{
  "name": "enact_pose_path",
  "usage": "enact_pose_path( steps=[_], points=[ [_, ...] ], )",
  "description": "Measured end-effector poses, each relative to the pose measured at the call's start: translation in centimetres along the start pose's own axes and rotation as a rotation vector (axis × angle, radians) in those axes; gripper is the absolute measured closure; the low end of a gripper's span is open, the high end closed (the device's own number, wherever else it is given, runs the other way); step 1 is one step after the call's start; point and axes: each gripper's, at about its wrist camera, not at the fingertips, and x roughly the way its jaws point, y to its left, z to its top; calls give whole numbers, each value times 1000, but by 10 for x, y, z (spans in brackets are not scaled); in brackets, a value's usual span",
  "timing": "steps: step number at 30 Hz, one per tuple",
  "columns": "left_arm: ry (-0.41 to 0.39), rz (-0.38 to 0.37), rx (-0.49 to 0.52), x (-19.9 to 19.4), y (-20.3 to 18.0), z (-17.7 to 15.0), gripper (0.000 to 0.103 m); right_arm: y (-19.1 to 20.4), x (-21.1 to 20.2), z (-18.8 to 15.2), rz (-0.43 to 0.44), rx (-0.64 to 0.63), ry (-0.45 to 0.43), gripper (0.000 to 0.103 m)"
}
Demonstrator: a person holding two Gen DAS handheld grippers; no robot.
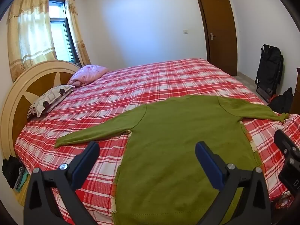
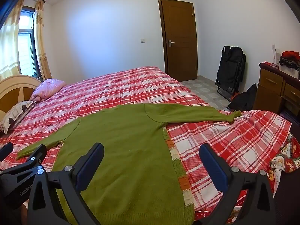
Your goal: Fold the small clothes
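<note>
One green sweater (image 1: 178, 140) lies flat on the bed (image 1: 150, 78), spread over the red and white checked cover near the bed's near edge, its hem toward the cameras and its neck toward the far side. Both sleeves are stretched straight out: the left one runs toward the headboard (image 1: 28, 86) side, and the right one reaches the foot-end edge, where its cuff curls up slightly. The knit looks smooth, with only faint creases, and a strip of orange, cream and green patterned knit peeks out along its right side seam. The left gripper (image 1: 147, 153) hangs above the sweater's lower left part, tilted downward, its blue-padded jaws spread wide with nothing between them; one finger is over the checked cover and the other over the green body. The right gripper (image 2: 151, 155) hangs the same way over the sweater's lower right side seam, jaws just as wide and empty, one finger above the knit and the other above the cover. Neither visibly touches the cloth. The two grippers sit near each other, each showing at the edge of the other's view. Beyond the sweater, most of the bed is bare cover; two pillows (image 1: 65, 86) lie at the headboard end, well apart from the garment. Past the foot end stand a folded black chair (image 2: 230, 69) and a wooden dresser (image 2: 275, 86).
</note>
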Motion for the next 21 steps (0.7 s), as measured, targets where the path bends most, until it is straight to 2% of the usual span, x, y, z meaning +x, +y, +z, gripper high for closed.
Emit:
enact_pose_path(
  steps=[21],
  points=[
    [12,-19,-18,2,1,-1,0,4,-1,-1,-4,-9,6,1]
  ],
)
